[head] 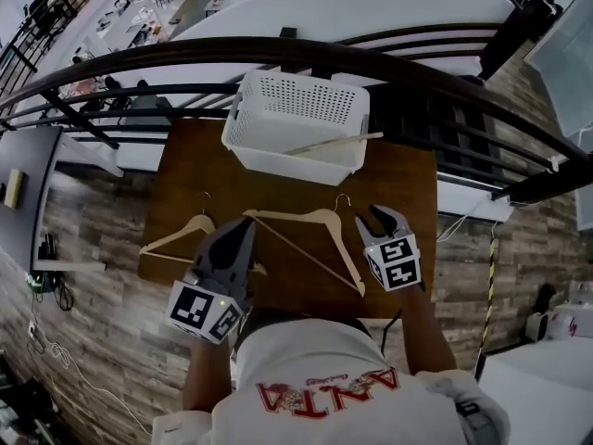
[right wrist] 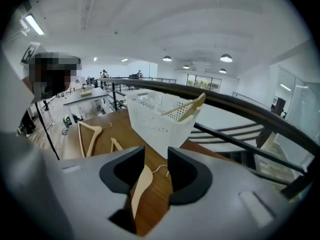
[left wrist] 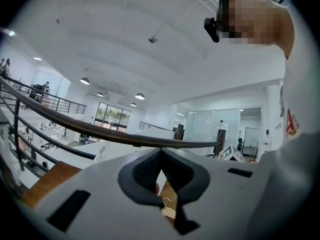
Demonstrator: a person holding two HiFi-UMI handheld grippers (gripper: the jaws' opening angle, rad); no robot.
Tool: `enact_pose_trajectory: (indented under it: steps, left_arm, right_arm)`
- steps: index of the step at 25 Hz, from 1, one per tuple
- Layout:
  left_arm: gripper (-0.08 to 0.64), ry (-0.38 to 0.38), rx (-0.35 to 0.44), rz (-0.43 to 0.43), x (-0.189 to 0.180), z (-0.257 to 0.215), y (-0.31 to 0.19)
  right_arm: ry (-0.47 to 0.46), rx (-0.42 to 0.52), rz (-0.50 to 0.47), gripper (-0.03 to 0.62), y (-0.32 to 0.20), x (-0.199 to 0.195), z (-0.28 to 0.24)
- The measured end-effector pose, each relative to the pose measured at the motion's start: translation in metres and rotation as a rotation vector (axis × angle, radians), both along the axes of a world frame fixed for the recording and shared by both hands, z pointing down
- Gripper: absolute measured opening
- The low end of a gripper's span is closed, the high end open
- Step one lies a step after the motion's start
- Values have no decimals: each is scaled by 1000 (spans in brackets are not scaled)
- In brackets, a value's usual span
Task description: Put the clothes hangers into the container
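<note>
— What's the biggest thing in front of the person?

— A brown wooden table (head: pixel 195 165) set against a dark curved railing (head: pixel 278 49). At the table's far edge stands the white perforated container (head: pixel 296 109), tilted a little.

— Anything in it?

— One wooden hanger in the container (head: pixel 334 143); it leans across the front wall with an end poking over the rim. The right gripper view shows the same end sticking up out of it.

— And the others?

— Two lie flat on the table, nearer the person. The middle hanger (head: pixel 287 215) is just in front of the container, hook towards it. The left hanger (head: pixel 171 237) lies near the table's left edge, apart from the middle one.

— Where are the tongs?

— The left gripper (head: pixel 243 230) hangs over the left end of the middle hanger; I can't tell whether it touches. Its jaws are pressed together at the tips with nothing pinched. The right gripper (head: pixel 382 219) is just beside that hanger's right shoulder, tipped downward.

— Is the right one gripping?

— No. Its jaws are spread, and the hanger's shoulder and hook show in the gap below them, clear of the pads.
</note>
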State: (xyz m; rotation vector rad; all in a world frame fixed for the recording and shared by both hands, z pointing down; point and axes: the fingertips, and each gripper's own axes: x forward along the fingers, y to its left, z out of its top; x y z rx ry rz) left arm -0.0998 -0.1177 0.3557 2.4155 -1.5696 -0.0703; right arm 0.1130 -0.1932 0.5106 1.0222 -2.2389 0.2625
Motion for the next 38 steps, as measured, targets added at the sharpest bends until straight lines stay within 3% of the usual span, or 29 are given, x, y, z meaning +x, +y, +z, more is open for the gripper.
enact_pose_trajectory:
  steps: [7, 22, 30, 31, 38]
  left_arm:
    - [6, -1, -52, 19, -10, 21, -18]
    - [6, -6, -160, 27, -39, 68, -47]
    - [6, -1, -183, 18, -49, 78, -45]
    - [6, 1, -186, 19, -49, 78, -44]
    - [6, 9, -175, 30, -44, 73, -43]
  right_arm:
    - [97, -202, -10, 203, -1, -16, 82]
    - [262, -461, -39, 250, -4, -39, 211]
    - [284, -491, -23, 239, -2, -40, 220]
    - [286, -486, -21, 212, -2, -41, 220]
    - [254, -386, 9, 192, -3, -40, 203]
